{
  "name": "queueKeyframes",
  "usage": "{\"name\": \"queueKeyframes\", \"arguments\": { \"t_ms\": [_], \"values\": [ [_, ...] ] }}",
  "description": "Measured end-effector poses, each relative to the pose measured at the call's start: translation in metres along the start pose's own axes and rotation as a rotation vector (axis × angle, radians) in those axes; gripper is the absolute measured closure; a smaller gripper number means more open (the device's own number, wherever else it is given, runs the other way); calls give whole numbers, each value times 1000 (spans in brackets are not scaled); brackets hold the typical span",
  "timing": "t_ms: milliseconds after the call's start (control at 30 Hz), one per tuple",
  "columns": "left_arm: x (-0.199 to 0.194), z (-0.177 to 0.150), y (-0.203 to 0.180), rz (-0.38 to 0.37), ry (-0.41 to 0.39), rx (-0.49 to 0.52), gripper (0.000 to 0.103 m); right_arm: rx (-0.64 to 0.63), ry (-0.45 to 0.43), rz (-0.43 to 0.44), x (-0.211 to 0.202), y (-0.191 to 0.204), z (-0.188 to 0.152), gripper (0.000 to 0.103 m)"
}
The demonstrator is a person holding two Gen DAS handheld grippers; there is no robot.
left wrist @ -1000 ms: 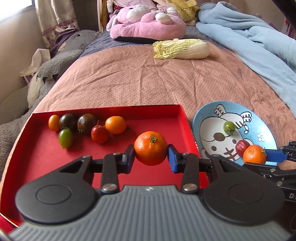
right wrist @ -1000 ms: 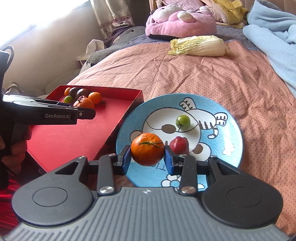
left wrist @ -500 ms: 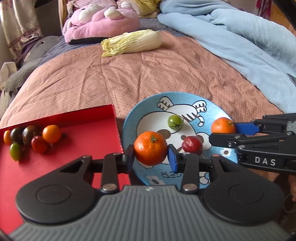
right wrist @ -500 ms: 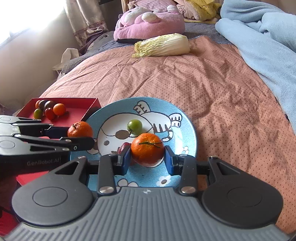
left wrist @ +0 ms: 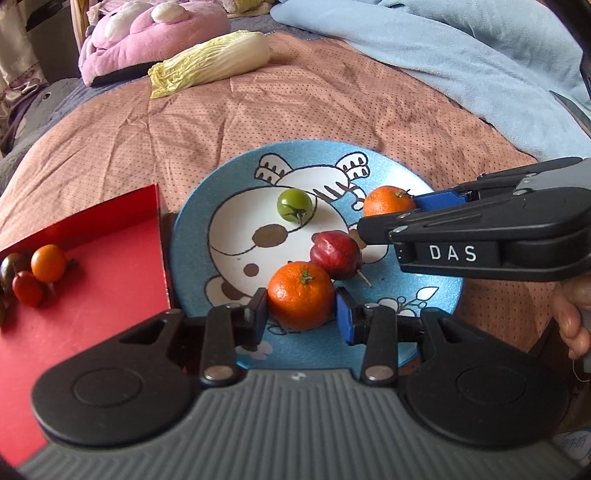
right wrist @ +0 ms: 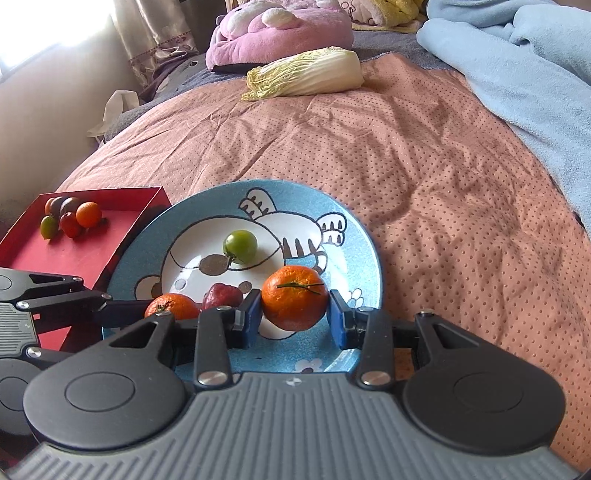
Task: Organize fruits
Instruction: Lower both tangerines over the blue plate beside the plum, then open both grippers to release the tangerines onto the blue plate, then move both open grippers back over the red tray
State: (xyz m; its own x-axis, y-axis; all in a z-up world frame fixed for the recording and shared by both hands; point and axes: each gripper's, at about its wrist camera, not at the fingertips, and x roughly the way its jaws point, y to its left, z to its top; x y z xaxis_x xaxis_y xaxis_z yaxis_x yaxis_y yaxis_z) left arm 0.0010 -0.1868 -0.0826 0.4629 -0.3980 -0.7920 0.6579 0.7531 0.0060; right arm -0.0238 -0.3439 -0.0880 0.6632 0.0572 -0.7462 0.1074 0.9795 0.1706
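My left gripper [left wrist: 300, 315] is shut on an orange mandarin [left wrist: 300, 295] low over the near part of the blue cartoon plate [left wrist: 192, 236]. My right gripper [right wrist: 293, 319] is shut on a second mandarin [right wrist: 293, 302] over the plate's right side [right wrist: 365, 243]; it shows in the left wrist view [left wrist: 388, 201] too. A green tomato [left wrist: 294, 204] and a red fruit [left wrist: 334, 254] lie on the plate. The red tray [left wrist: 92, 295] to the left holds several small tomatoes [right wrist: 70, 218].
A napa cabbage [left wrist: 210, 62] lies farther back on the pink dotted bedspread [left wrist: 332, 110]. A pink plush pillow [left wrist: 151, 33] and a blue blanket [left wrist: 461, 55] lie beyond. A grey plush toy [right wrist: 173, 74] sits at the bed's left edge.
My left gripper has carried its mandarin from over the red tray rightward to the plate and lowered it. My right gripper has moved its mandarin to the plate's right side.
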Motion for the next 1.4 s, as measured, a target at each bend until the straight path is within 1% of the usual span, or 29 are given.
{"name": "queueKeyframes", "arguments": {
  "t_ms": [200,467,533,567,600,633,667,700,967,1133,1267,1400],
  "values": [
    [0,1,0,0,0,-11,61,-10,-6,-2,1,5,2,59],
    [-2,0,-3,-8,-5,1,60,-21,-13,-14,-4,9,3,59],
    [-4,1,-4,-2,-10,2,60,-20,-19,-21,-6,10,3,57],
    [-5,1,-4,-4,-11,1,60,-18,-24,-23,-8,10,4,52],
    [-6,1,-4,-1,-16,0,53,-17,-29,-25,-10,10,4,49],
    [-8,1,-4,5,-27,-1,42,-15,-36,-32,-12,11,4,40],
    [-11,1,-4,13,-42,-2,38,-15,-46,-41,-15,12,4,34],
    [-13,1,-4,14,-55,0,34,-17,-54,-49,-17,13,5,33],
    [-30,1,1,-18,-77,-10,34,-30,-81,-45,-33,26,11,32],
    [-46,-2,14,-20,-91,-14,34,-34,-95,-23,-39,41,18,32],
    [-59,-6,31,12,-99,-12,34,-46,-103,-3,-40,59,25,31],
    [-69,-12,53,50,-101,-42,34,-70,-108,21,-40,80,31,31]
  ]
}}
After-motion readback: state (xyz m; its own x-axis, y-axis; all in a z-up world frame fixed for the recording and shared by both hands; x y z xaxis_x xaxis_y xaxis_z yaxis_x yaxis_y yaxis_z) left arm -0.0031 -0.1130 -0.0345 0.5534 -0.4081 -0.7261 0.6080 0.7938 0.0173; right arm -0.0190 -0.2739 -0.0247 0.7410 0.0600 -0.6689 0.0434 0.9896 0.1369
